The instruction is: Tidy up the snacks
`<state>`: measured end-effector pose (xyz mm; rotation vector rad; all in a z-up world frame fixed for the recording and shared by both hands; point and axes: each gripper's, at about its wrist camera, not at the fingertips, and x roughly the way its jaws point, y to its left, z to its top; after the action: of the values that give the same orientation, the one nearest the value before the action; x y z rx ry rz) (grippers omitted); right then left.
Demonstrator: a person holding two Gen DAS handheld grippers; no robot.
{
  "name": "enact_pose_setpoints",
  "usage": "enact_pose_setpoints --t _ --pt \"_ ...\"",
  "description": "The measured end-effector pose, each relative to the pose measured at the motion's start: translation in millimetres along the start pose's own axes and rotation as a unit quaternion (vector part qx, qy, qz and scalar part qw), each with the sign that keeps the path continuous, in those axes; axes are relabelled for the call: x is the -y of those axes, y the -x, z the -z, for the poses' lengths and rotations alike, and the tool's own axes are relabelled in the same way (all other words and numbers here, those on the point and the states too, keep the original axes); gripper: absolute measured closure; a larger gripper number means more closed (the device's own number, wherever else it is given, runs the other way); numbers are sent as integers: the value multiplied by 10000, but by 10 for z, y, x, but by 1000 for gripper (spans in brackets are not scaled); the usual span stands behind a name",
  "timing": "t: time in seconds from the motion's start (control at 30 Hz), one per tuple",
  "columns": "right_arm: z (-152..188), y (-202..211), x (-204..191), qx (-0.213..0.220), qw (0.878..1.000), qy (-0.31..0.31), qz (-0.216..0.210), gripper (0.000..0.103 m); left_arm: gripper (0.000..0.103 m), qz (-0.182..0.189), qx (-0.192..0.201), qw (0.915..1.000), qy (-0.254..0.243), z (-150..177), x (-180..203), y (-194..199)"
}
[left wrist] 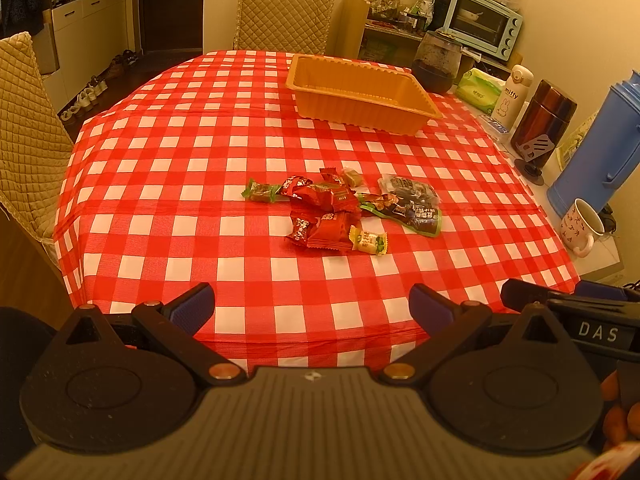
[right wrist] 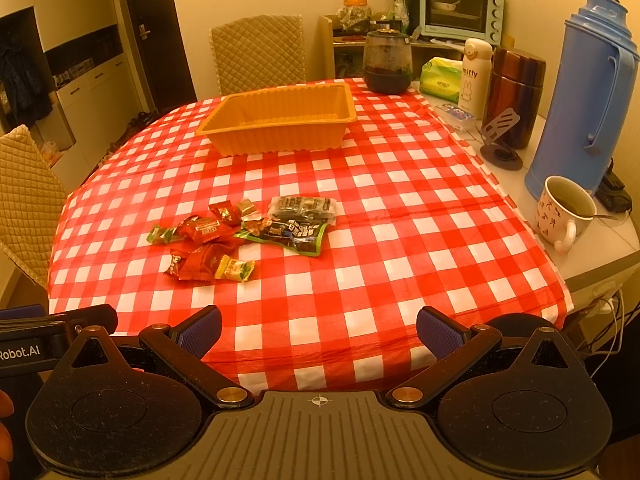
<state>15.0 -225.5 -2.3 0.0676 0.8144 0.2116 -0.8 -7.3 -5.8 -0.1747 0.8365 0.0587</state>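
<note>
Both claws, left claw [left wrist: 312,304] and right claw [right wrist: 319,326], are hovering released, needing single wrappers from the pile of small wrapped snacks [left wrist: 340,210] nearside of the empty ribbed orange plastic tray [left wrist: 362,96].

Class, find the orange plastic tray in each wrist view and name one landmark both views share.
Left wrist view: orange tray, upper centre-right, beyond the snack pile.
Right wrist view: orange tray, upper centre-left, beyond the snack pile.
Shared landmark: the light-blue toaster oven behind the table.

Black grippers [left wrist: 312,308] [right wrist: 319,330] — blue ribbed pads, brass screws
</note>
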Motion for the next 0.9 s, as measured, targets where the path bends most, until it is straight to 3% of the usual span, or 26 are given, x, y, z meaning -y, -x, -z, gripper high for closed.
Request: enact_pose_setpoints --t 0.9 --pt "44 -469 122 -157 9998 -137 -23 0 1 24 -260 9997 22 -42 -74 -466"
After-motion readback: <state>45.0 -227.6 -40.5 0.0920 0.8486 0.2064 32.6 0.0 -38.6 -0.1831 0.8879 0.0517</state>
